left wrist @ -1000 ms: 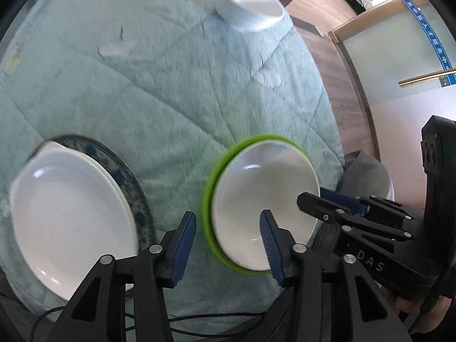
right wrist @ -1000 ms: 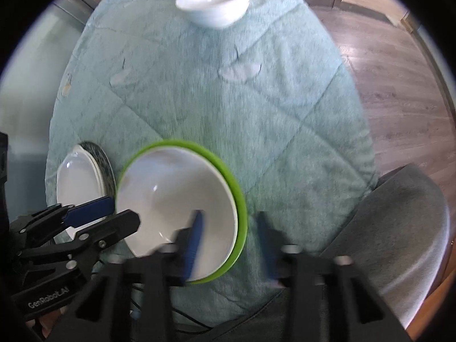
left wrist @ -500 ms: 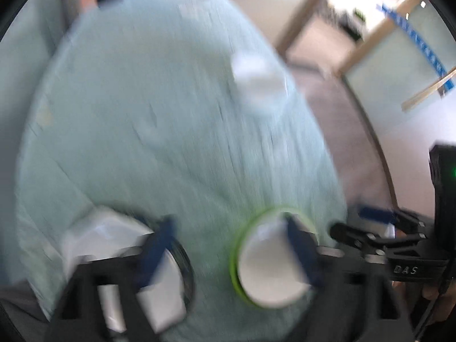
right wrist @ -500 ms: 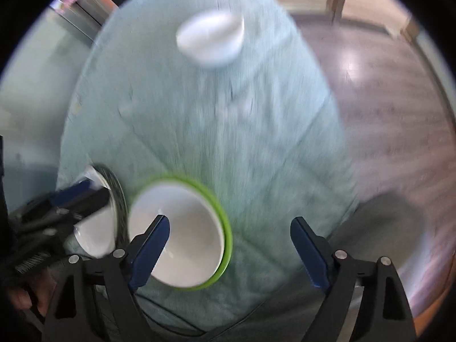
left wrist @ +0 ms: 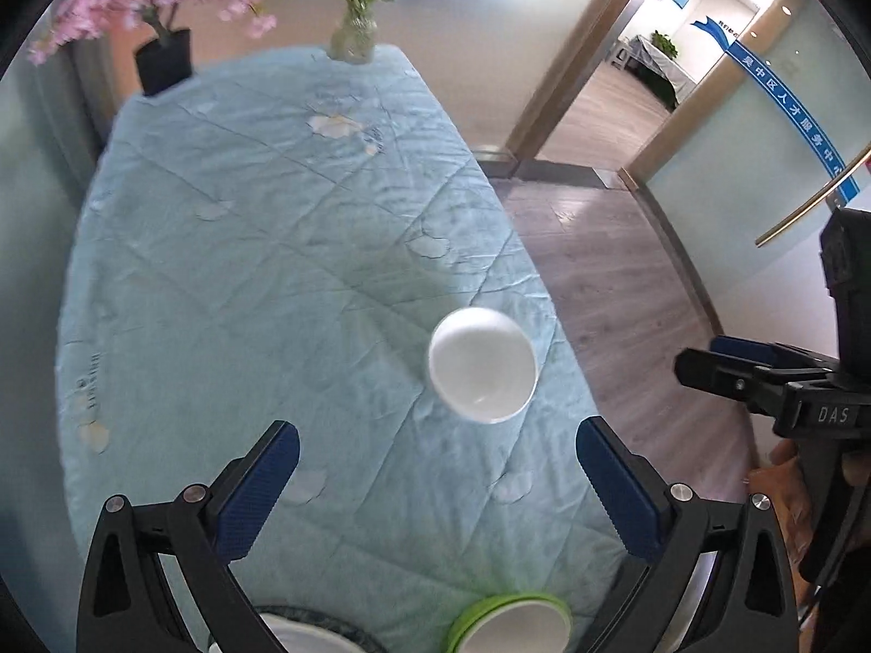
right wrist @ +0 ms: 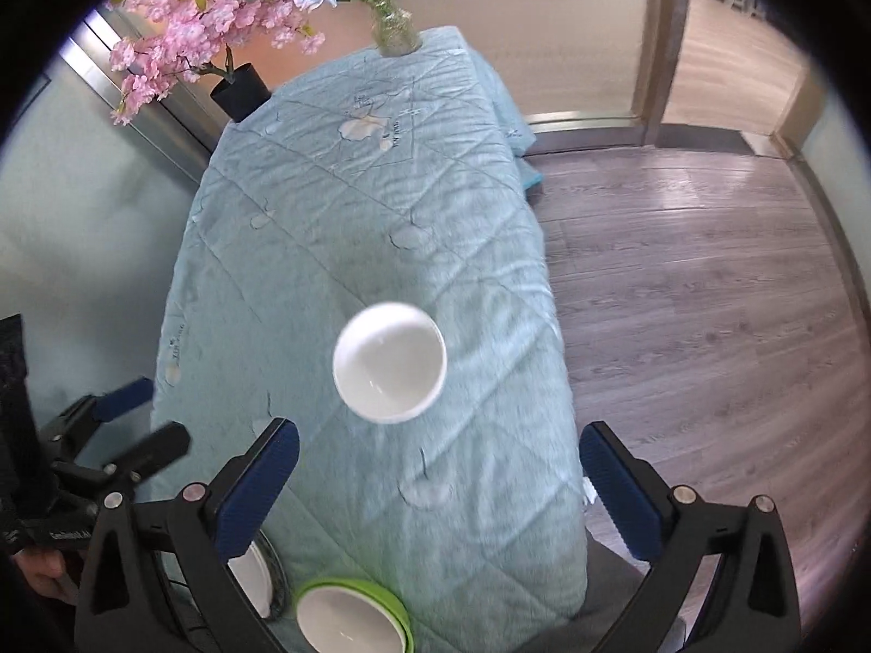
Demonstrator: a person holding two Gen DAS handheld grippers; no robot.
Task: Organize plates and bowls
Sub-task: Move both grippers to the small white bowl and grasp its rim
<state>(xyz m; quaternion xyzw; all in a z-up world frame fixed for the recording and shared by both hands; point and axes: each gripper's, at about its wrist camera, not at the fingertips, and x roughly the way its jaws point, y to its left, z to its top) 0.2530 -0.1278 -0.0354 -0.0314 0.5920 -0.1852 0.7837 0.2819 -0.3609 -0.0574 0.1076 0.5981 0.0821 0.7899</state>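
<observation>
A small white bowl stands alone on the light-blue quilted table; it also shows in the right wrist view. At the near edge sit a white bowl on a green plate and a white dish on a dark patterned plate; both pairs show partly in the left wrist view, the green plate and the dark plate. My left gripper is open and empty, above the table short of the white bowl. My right gripper is open and empty, likewise short of the bowl.
A glass vase of flowers stands at the table's far end, and a black pot with pink blossoms stands beside it. Wood floor lies right of the table. A grey chair sits at the near right corner.
Both grippers have opened wide and lifted back from the near stacks. The views now tilt up toward the small white bowl and the far end of the table.
</observation>
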